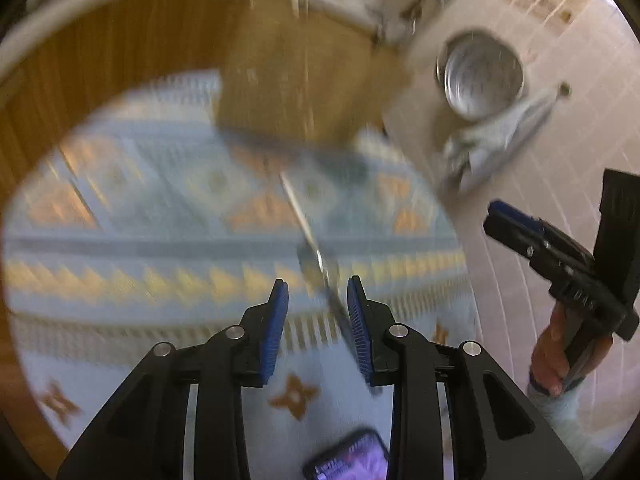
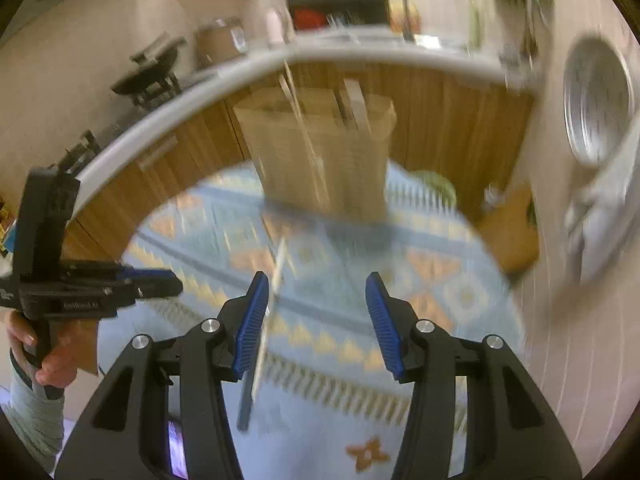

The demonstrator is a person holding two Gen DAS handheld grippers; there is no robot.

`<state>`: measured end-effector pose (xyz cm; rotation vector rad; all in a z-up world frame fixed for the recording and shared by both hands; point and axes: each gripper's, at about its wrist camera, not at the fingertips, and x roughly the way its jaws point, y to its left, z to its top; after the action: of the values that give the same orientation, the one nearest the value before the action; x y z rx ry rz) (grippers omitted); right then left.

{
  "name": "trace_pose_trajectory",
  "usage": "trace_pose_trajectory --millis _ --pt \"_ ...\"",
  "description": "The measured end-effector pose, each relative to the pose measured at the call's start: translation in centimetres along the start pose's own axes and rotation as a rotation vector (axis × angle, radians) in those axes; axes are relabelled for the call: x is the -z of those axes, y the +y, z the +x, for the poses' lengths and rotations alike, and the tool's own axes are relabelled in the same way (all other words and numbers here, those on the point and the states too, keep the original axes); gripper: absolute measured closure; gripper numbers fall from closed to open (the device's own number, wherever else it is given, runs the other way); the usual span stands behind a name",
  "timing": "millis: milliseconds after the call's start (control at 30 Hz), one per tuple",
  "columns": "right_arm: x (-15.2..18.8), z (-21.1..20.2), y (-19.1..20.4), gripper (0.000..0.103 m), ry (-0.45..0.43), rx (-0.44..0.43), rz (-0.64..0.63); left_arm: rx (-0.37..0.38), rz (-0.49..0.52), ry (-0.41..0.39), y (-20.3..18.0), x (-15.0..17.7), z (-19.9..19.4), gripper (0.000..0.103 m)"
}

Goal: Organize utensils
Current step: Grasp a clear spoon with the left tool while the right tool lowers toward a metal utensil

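Observation:
Both views are motion-blurred. A long metal utensil with a dark handle (image 1: 316,256) lies on the patterned blue cloth (image 1: 140,216), its handle end near my left gripper (image 1: 318,300), which is open above it and holds nothing. The same utensil shows in the right wrist view (image 2: 264,328), beside the left finger of my right gripper (image 2: 314,300), which is open wide and empty. A wooden utensil holder (image 2: 320,152) stands at the cloth's far side with several sticks in it; it also shows in the left wrist view (image 1: 296,84).
A metal bowl (image 1: 482,74) and a crumpled grey cloth (image 1: 484,144) sit on the white surface to the right. A phone (image 1: 352,458) lies near the front edge. A curved white counter edge (image 2: 200,92) and wooden cabinets run behind.

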<state>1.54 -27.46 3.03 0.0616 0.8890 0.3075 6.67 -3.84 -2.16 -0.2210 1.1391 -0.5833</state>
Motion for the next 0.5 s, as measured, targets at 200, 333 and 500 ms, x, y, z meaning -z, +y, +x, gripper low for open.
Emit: trace_pose_trajectory --millis 200,333,500 --pt "4.5 1.3 -2.0 0.056 0.011 -0.019 0.098 0.054 -0.058 0.102 0.0 2.2 4.7 0.074" --pt "5.9 0.2 -3.0 0.056 -0.012 -0.02 0.13 0.047 -0.073 0.109 -0.3 2.5 6.2 0.074" --pt "8.1 -1.2 -5.1 0.056 -0.044 -0.007 0.199 0.013 -0.068 0.085 -1.2 2.5 6.6 0.074"
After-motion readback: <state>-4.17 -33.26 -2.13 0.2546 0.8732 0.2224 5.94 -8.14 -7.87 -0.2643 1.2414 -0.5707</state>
